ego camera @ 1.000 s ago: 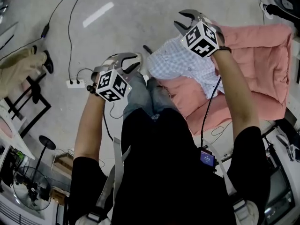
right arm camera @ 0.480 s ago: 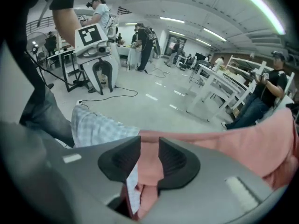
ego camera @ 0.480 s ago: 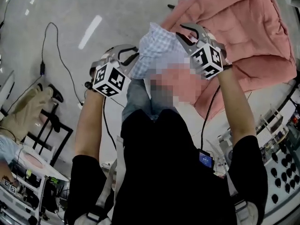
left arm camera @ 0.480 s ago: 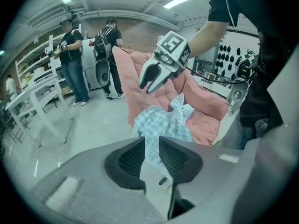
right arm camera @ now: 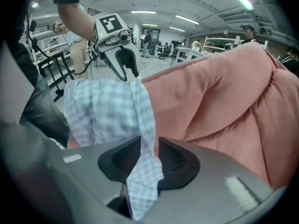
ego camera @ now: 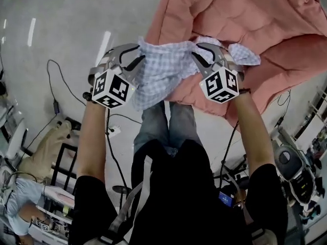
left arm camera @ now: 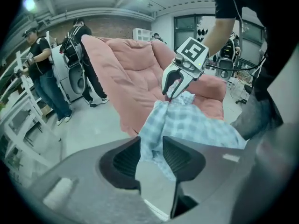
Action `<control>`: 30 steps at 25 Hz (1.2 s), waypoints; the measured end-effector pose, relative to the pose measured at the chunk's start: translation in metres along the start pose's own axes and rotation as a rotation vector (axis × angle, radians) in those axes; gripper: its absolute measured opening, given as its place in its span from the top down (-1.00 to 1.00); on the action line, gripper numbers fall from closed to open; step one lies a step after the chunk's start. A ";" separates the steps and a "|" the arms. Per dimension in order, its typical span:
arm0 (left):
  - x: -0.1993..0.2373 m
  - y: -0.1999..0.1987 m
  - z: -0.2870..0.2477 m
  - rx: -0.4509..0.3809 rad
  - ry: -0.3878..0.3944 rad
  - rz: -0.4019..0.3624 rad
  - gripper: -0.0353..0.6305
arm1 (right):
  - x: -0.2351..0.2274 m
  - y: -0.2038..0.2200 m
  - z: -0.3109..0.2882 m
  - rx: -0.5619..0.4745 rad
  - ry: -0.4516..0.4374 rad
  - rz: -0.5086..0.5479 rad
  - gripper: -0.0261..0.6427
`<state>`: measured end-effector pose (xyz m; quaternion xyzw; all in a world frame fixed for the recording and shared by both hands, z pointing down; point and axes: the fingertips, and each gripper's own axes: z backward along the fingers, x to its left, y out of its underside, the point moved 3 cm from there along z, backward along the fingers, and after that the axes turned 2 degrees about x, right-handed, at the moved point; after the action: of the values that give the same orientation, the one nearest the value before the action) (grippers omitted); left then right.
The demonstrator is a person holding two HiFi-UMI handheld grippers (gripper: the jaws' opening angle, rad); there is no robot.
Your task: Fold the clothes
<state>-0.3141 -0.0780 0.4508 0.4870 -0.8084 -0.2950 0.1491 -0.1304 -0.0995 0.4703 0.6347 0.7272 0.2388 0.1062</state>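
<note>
**Floor and quilt under my tools**

The grey floor (ego camera: 66, 19) carried a white power strip (ego camera: 114, 131), with a black cable (ego camera: 54, 106) trailing across it. A black metal frame (ego camera: 68, 160) stood on it nearby. Ahead of me a pink quilt (ego camera: 286, 29) lay spread and rumpled, its edge hanging toward the floor. One corner of the checked shirt (ego camera: 244, 55) hung over the quilt; I couldn't tell whether it touched.

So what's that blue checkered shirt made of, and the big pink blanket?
The checkered shirt looks like thin woven cloth, probably cotton: matte, blue-and-white checks, hanging in soft folds. The pink blanket seems a padded quilt with a smooth matte fabric shell: puffy, with stitched lines and thick rounded creases. Its filling is hidden.
</note>
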 end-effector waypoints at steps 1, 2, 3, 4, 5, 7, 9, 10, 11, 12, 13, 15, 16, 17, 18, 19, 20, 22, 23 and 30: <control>0.000 0.005 -0.004 0.008 0.013 -0.026 0.42 | 0.003 0.005 -0.008 0.001 0.018 -0.003 0.55; -0.001 0.009 -0.007 0.012 0.025 -0.050 0.41 | 0.007 0.009 -0.016 0.002 0.038 -0.001 0.55; -0.001 0.014 -0.010 0.011 0.035 -0.069 0.40 | 0.009 0.012 -0.024 0.004 0.055 0.006 0.55; 0.000 0.017 -0.012 0.007 0.044 -0.078 0.38 | 0.011 0.014 -0.031 0.006 0.064 0.015 0.54; 0.003 0.018 -0.014 0.000 0.051 -0.083 0.35 | 0.012 0.015 -0.039 0.010 0.067 0.022 0.54; 0.011 0.016 -0.017 -0.009 0.059 -0.088 0.29 | 0.010 0.016 -0.049 0.013 0.075 0.030 0.54; 0.016 0.011 -0.019 -0.006 0.071 -0.091 0.27 | 0.004 0.015 -0.051 0.002 0.099 0.027 0.56; 0.014 0.008 -0.019 -0.001 0.084 -0.092 0.35 | 0.000 0.014 -0.047 -0.011 0.119 0.017 0.72; 0.011 0.005 -0.017 0.004 0.100 -0.093 0.56 | -0.005 0.012 -0.040 -0.029 0.143 -0.001 0.88; 0.007 0.001 -0.014 0.007 0.112 -0.093 0.80 | -0.010 0.010 -0.030 -0.050 0.167 -0.028 0.90; 0.003 -0.002 -0.010 0.008 0.120 -0.093 0.82 | -0.016 0.008 -0.019 -0.071 0.190 -0.060 0.90; -0.001 -0.009 0.001 0.003 0.121 -0.096 0.83 | -0.030 0.003 0.004 -0.109 0.229 -0.121 0.90; 0.001 -0.011 0.007 0.001 0.119 -0.096 0.83 | -0.039 -0.001 0.013 -0.128 0.243 -0.140 0.90; 0.006 -0.012 0.013 -0.001 0.116 -0.094 0.83 | -0.048 -0.010 0.020 -0.147 0.254 -0.146 0.90; 0.014 -0.012 0.019 -0.002 0.114 -0.092 0.83 | -0.057 -0.020 0.025 -0.165 0.262 -0.141 0.90; 0.021 -0.013 0.025 -0.002 0.116 -0.091 0.83 | -0.065 -0.028 0.029 -0.172 0.271 -0.132 0.90; 0.027 -0.015 0.029 0.000 0.128 -0.091 0.83 | -0.071 -0.034 0.032 -0.171 0.280 -0.125 0.90; 0.033 -0.019 0.034 0.010 0.187 -0.079 0.81 | -0.081 -0.042 0.036 -0.167 0.290 -0.107 0.90; 0.034 -0.021 0.034 0.009 0.220 -0.062 0.72 | -0.085 -0.046 0.036 -0.165 0.294 -0.096 0.90; 0.068 -0.024 0.015 -0.081 0.238 0.055 0.50 | -0.100 -0.062 0.033 -0.174 0.336 -0.104 0.90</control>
<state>-0.3380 -0.1414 0.4208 0.4897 -0.7855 -0.2633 0.2719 -0.1520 -0.1944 0.3974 0.5359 0.7431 0.3976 0.0498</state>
